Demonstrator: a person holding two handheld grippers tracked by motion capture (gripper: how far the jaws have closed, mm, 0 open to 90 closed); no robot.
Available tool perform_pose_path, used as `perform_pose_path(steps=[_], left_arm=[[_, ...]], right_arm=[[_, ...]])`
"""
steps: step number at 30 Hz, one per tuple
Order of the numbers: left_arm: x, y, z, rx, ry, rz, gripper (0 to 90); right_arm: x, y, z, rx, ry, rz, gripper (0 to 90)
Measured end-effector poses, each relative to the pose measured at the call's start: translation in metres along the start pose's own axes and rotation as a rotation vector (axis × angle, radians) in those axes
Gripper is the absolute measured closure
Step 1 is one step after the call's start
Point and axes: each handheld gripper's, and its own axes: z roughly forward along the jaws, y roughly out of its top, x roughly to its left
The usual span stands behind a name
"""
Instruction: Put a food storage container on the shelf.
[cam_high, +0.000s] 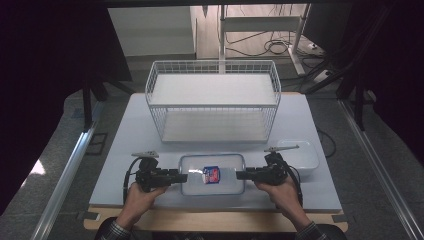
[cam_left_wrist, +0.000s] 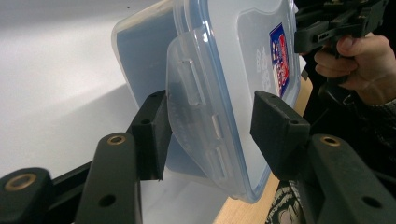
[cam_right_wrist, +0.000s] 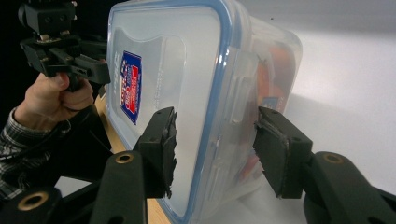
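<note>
Black fingers (cam_left_wrist: 154, 135) of both grippers clamp the clear, blue-rimmed plastic box (cam_high: 212, 174) by its end latches, near the tabletop's (cam_high: 125, 150) front edge; the high view adds a white wire rack (cam_high: 212, 100) behind.

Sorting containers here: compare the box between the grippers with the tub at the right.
The box has a blue-edged lid with a label; the tub is plain white and looks open. The box sits front centre with a gripper at each end; the tub sits apart, untouched. Both are shallow rounded rectangles on the table.

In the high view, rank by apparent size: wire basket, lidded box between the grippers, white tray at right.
1. Wire basket, by far the largest.
2. Lidded box.
3. White tray, partly hidden behind the right gripper, so its rank below the box is unsure.
</note>
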Motion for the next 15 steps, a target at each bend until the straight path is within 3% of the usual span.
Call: perform_pose_path(steps=[6, 9, 11, 15], left_arm=[[-0.005, 0.002, 0.0, -0.018, 0.032, -0.002, 49.2], [-0.009, 0.004, 0.0, -0.017, 0.064, 0.015, 49.2], [-0.007, 0.004, 0.0, -0.021, 0.062, 0.008, 49.1], [-0.009, 0.008, -0.001, -0.026, 0.067, 0.02, 49.1]], right_arm=[[0.005, -0.001, -0.003, -0.004, -0.024, 0.008, 52.6], [0.01, -0.001, -0.003, -0.018, -0.05, -0.029, 52.9], [0.013, 0.0, -0.003, -0.025, -0.064, -0.051, 52.8], [0.014, 0.002, -0.004, -0.038, -0.068, -0.052, 52.9]])
